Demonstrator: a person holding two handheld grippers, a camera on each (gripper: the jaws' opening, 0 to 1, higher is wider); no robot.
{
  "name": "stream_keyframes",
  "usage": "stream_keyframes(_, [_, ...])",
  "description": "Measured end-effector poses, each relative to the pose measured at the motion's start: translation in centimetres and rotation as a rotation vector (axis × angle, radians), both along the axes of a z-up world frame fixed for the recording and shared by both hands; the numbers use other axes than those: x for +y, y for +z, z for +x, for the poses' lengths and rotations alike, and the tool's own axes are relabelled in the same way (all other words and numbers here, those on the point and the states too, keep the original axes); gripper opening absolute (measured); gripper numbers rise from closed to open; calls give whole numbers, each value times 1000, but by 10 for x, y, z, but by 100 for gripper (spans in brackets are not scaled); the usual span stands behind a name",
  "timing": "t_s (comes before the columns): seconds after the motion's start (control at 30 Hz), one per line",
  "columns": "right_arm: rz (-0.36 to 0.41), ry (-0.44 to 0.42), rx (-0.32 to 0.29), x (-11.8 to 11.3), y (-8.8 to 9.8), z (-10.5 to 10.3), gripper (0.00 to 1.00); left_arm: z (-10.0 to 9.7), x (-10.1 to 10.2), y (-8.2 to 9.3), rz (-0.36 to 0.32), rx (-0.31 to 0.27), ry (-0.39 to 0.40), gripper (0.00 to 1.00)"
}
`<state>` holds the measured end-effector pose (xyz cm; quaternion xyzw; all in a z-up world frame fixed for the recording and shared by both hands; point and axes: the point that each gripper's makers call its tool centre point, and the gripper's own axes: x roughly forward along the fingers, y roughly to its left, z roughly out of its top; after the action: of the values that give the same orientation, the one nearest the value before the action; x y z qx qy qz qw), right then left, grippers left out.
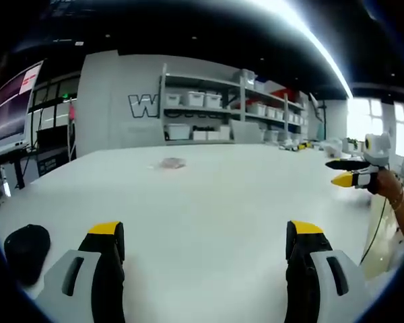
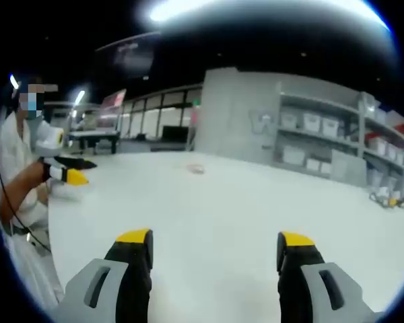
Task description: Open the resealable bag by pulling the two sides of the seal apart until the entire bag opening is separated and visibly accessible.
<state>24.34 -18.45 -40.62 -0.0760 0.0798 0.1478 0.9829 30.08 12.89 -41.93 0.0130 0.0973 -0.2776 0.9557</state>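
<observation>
Leftward, black cap (image 1: 27, 250) beside bag (image 1: 172, 163).

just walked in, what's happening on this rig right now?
Nothing is handled yet. A person holds both grippers open above the white table, well short of the work. The left gripper and right gripper both point toward a small clear bag lying flat far out on the table, untouched; whether its seal is shut is too small to tell. A dark object sits near the left gripper.

On the grey wall (image 1: 114, 101), just left of the shelving rack (image 1: 209, 108), stands a large outlined letter "W" (image 1: 143, 105); the letters after it are hidden behind the rack.
</observation>
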Motion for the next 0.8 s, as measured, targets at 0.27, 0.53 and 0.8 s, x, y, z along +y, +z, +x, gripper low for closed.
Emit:
stream_keyframes(0.27, [0, -1, 5, 0, -2, 2, 75, 2, 1, 0, -1, 0, 0, 99])
stream_keyframes(0.53, [0, -1, 7, -1, -2, 2, 75, 2, 0, -1, -4, 3, 0, 99])
stream_keyframes(0.8, [-2, 0, 8, 0, -2, 4, 75, 3, 0, 0, -6, 6, -1, 99])
